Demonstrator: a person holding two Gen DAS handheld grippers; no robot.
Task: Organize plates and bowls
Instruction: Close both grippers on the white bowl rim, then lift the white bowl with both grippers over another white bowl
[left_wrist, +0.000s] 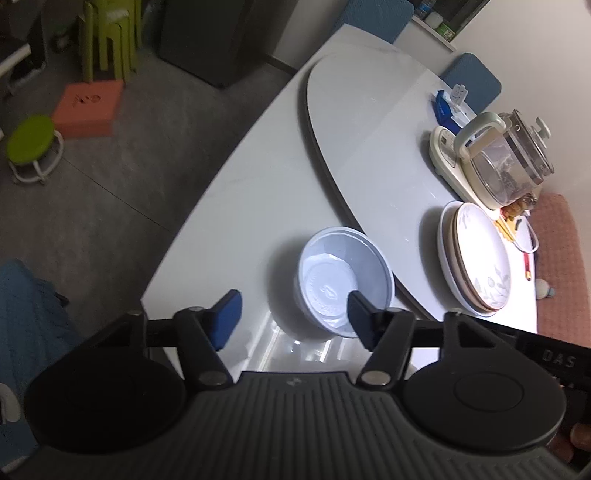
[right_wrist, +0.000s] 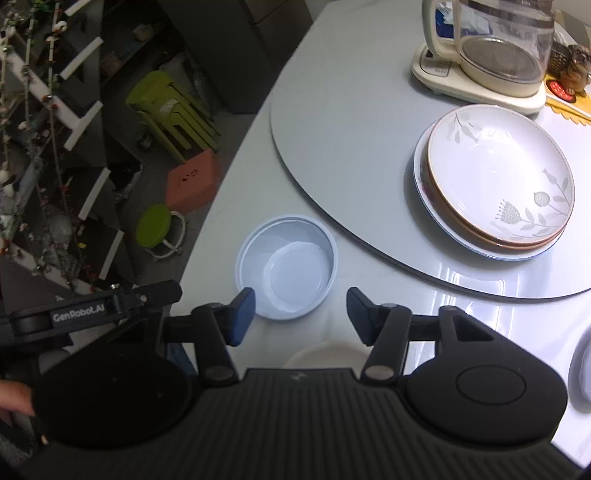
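Note:
A white plastic bowl (left_wrist: 343, 273) (right_wrist: 286, 266) stands upright on the pale table near its edge. My left gripper (left_wrist: 295, 314) hovers just in front of it, open, and its right blue pad overlaps the bowl's near rim in the picture. My right gripper (right_wrist: 301, 314) is also open, with the bowl just beyond its left finger and nothing between its pads. A stack of plates (left_wrist: 476, 254) (right_wrist: 498, 173), topped by a leaf-patterned one, rests on the turntable (left_wrist: 369, 129) (right_wrist: 351, 110). A white rim (right_wrist: 325, 352) shows below the right gripper, mostly hidden.
A glass kettle on a cream base (left_wrist: 506, 158) (right_wrist: 498, 48) stands behind the plates. Another pale dish edge (right_wrist: 581, 365) shows at the far right. The floor beside the table holds green stools (right_wrist: 153, 225) and an orange box (right_wrist: 192, 181). The other gripper's black bar (right_wrist: 92, 312) crosses the left.

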